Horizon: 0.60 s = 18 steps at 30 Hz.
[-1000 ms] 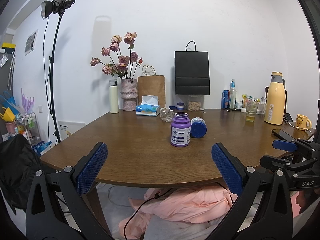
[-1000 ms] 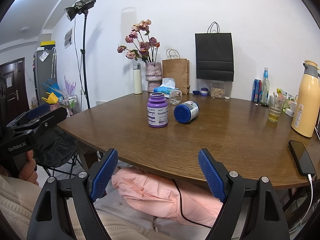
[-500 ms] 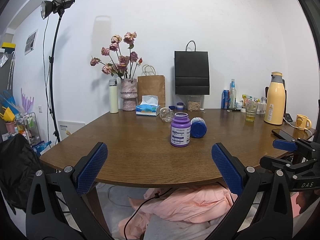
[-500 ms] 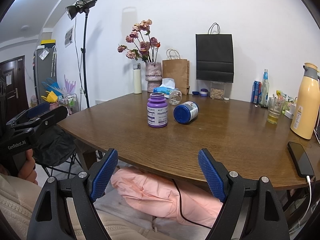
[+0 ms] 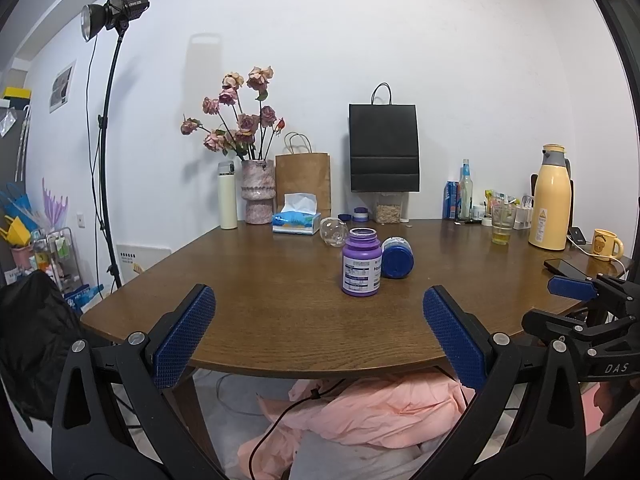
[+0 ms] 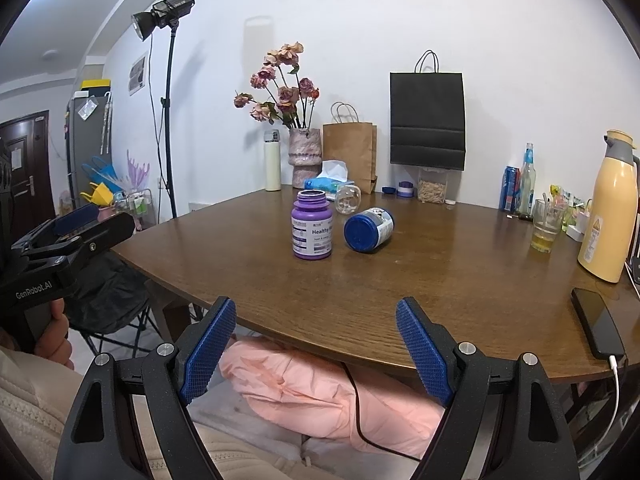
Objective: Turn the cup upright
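Observation:
A clear glass cup (image 5: 333, 231) lies on its side on the brown table (image 5: 260, 300), behind a purple bottle (image 5: 361, 262); it also shows in the right wrist view (image 6: 347, 199). A blue-capped bottle (image 5: 396, 257) lies on its side beside them, also in the right wrist view (image 6: 369, 230). My left gripper (image 5: 318, 336) is open and empty at the table's near edge. My right gripper (image 6: 315, 344) is open and empty, also at the near edge. Each gripper shows at the edge of the other's view.
At the back stand a vase of flowers (image 5: 258, 190), a tissue box (image 5: 296, 220), paper bags (image 5: 384, 148) and a white flask (image 5: 228, 196). A yellow thermos (image 6: 610, 216), a drinking glass (image 6: 546, 226) and a phone (image 6: 598, 326) are at the right. A light stand (image 5: 106, 140) is at the left.

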Motion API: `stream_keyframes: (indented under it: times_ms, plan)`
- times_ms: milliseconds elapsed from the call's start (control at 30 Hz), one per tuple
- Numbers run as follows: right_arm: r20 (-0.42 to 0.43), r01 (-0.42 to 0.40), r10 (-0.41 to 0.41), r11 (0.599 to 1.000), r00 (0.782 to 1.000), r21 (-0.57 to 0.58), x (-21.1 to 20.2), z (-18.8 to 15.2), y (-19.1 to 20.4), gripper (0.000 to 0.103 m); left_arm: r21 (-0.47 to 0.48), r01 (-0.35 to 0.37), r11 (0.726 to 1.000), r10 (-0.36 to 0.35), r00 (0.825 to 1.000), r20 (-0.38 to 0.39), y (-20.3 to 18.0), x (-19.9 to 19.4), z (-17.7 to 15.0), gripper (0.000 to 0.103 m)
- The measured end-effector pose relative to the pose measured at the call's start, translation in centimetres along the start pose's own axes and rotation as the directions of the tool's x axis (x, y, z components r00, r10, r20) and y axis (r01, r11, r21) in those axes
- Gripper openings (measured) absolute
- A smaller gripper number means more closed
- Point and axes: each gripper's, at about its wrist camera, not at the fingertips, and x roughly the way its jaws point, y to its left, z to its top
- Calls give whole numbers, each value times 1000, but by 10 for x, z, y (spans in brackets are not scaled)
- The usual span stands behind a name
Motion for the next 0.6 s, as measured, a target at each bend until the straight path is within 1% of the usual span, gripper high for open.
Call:
stream_keyframes:
  times_ms: [600]
  plan:
    - [1, 0, 0, 1000, 1000, -1, -1, 2, 0, 87, 0, 1, 1000, -1, 1000, 0, 0, -1, 0, 103]
